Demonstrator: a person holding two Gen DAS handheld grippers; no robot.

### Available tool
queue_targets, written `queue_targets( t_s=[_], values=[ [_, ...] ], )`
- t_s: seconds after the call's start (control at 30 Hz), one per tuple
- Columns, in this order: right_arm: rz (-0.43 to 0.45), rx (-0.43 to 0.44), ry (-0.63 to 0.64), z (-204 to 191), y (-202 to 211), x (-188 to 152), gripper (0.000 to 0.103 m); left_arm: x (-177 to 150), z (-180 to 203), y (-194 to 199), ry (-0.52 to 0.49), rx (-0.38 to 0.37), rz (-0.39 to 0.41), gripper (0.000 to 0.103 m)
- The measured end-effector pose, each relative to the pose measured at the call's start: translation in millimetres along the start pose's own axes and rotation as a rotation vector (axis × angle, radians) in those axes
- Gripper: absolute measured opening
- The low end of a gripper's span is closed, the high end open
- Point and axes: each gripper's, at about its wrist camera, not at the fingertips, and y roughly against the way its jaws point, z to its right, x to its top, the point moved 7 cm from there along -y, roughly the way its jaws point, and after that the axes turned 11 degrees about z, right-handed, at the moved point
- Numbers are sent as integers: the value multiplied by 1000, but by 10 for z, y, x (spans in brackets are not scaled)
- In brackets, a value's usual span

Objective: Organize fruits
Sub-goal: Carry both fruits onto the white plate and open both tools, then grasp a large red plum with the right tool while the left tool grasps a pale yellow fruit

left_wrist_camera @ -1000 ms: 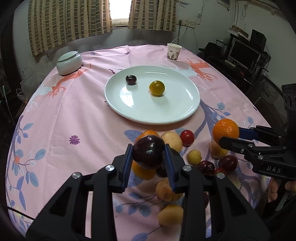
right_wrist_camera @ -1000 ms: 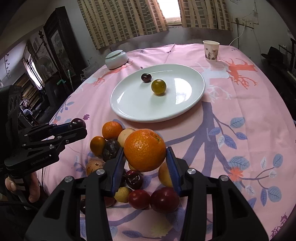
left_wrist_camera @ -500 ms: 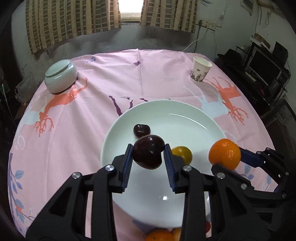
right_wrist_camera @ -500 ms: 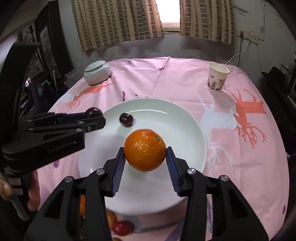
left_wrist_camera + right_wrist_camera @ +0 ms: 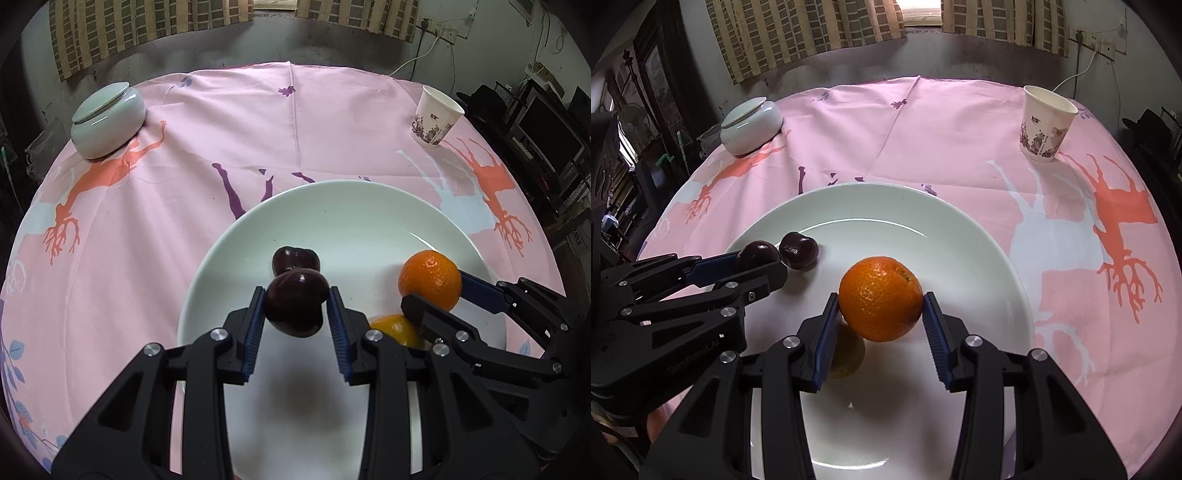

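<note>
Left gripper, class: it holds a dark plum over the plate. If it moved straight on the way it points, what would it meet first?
Probably the other dark plum lying on the white plate, just beyond the held plum in the left gripper. Depth is unclear, so it might pass above it.

Two wrist fisheyes close above the shared plate (image 5: 207, 280), facing the curtains (image 5: 798, 33).

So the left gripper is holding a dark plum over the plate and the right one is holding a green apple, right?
Not quite. The right gripper holds an orange, not a green apple, as the right wrist view shows. The left gripper does hold a dark plum over the plate.
</note>
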Motion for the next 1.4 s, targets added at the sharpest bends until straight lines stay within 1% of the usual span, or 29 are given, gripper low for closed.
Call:
queue_targets(
  t_s=[0.1,0.13,0.17,0.23,0.3,0.37,0.43,0.5,0.53,0.57,0.63,0.73,0.83,0.9,0.97,1.07,1.17,1.2,1.23,1.27,1.4],
  values=[
    [-6,-22,11,10,-27,20,47,7,-16,-35,8,14,-5,34],
    [5,-32,24,6,-19,46,50,13,-28,-39,12,21,-5,34],
    [24,-52,38,8,8,79,55,20,-46,-34,15,29,-4,38],
    [66,-95,67,22,114,152,62,41,-93,27,26,36,5,50],
    [95,-82,71,12,270,202,67,69,-149,177,34,40,32,73],
    [117,-64,73,-18,482,216,68,85,-189,396,39,36,72,85],
    [140,-55,89,-55,732,172,71,42,-195,643,31,26,103,89],
    [154,-47,104,-98,1003,42,81,-80,-178,913,22,5,132,94],
    [155,-44,113,-118,1126,-56,96,-169,-168,1045,17,-7,149,95],
    [161,-44,120,-142,1235,-161,102,-267,-157,1160,10,-13,161,97],
    [166,-47,142,-176,1441,-428,102,-514,-147,1361,-1,1,185,97],
    [132,-75,155,-193,1641,-915,102,-986,-150,1571,-18,50,212,97],
    [138,-85,122,-183,1831,-1328,102,-1431,-190,1757,-10,86,237,97],
    [143,-105,89,-143,1926,-1543,102,-1668,-203,1849,-3,83,235,97],
    [135,-122,38,-75,1974,-1681,102,-1845,-211,1902,-17,81,212,97],
    [112,-68,-10,-68,2020,-1790,102,-2000,-213,1985,-44,76,203,97],
    [120,-54,-26,-77,2067,-1846,101,-2092,-224,2008,-56,83,194,97],
    [125,-47,-46,-61,2068,-1859,98,-2111,-237,2003,-50,83,189,97],
    [125,-38,-65,-38,2061,-1868,81,-2127,-250,2001,-42,82,185,97],
    [109,-27,-77,-40,2044,-1901,68,-2141,-259,2001,-36,79,181,97],
    [63,-25,-62,-73,1961,-1990,64,-2168,-256,2043,-40,74,177,97]
  ],
)
